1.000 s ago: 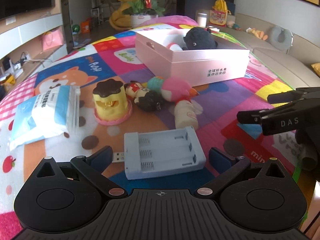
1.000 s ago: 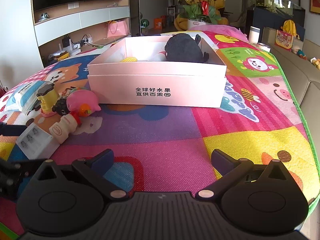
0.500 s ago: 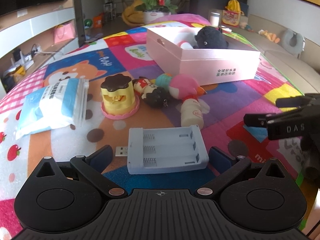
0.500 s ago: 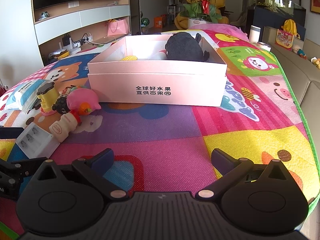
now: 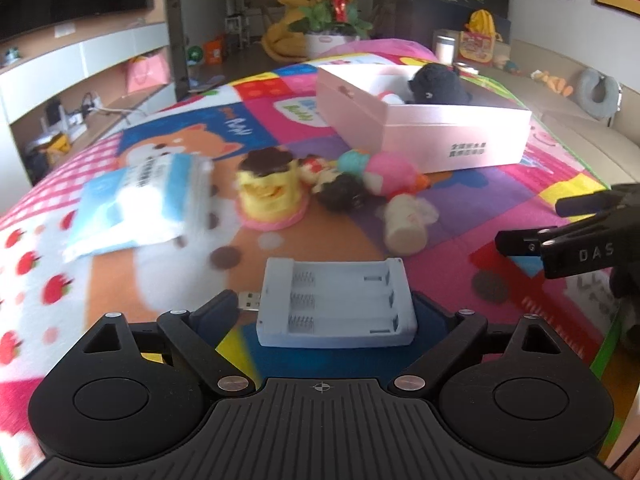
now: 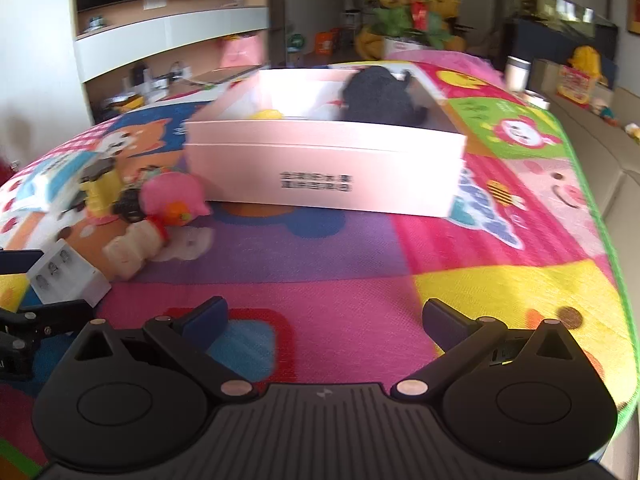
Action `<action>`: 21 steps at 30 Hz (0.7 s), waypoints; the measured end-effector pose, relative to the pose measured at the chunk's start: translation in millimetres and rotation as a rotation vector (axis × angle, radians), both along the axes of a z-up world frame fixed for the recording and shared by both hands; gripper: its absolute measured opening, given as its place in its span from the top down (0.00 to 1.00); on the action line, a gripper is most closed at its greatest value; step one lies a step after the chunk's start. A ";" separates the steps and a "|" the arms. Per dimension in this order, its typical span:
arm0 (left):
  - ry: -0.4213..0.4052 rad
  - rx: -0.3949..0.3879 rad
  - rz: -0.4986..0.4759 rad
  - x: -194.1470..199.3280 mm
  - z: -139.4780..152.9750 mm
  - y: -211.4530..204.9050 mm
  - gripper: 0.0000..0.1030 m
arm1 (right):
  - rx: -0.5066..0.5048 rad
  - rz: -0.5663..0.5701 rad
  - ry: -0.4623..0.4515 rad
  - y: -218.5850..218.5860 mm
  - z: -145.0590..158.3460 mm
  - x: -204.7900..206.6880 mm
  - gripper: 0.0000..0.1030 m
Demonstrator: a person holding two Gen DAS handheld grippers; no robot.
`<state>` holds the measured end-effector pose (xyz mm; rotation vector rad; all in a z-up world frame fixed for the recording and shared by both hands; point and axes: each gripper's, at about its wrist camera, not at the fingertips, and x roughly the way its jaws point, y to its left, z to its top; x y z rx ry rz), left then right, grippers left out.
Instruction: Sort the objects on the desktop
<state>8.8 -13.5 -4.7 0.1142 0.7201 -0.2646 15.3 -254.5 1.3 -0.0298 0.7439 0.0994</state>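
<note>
Left hand-held gripper (image 5: 336,312): spread, fingers flanking the battery charger (image 5: 335,303), contact not discernible.
Right hand-held gripper (image 6: 325,316): spread, nothing between its fingers.
Battery charger: lying on the play mat (image 5: 500,208), near the toys.
Pink box (image 6: 324,164): further back on the mat.

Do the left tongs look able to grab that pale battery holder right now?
Probably yes. The left tongs are open, with the battery holder lying flat on the mat between their two fingers and nothing lying in between. Whether the pads touch it yet is unclear.
</note>
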 end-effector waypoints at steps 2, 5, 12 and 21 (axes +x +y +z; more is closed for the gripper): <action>-0.008 0.002 0.029 -6.6 -0.6 12.2 0.06 | -0.009 0.049 0.003 10.5 1.6 0.4 0.00; -0.016 -0.010 0.082 -14.2 -1.6 30.0 0.05 | -0.060 0.079 -0.034 33.7 4.7 5.4 0.02; -0.015 -0.049 0.096 -15.3 0.2 40.5 0.02 | -0.029 0.169 -0.022 81.5 9.5 30.6 0.08; -0.018 -0.067 0.098 -15.2 -1.0 41.4 0.01 | 0.093 0.227 0.016 102.4 23.5 38.0 0.13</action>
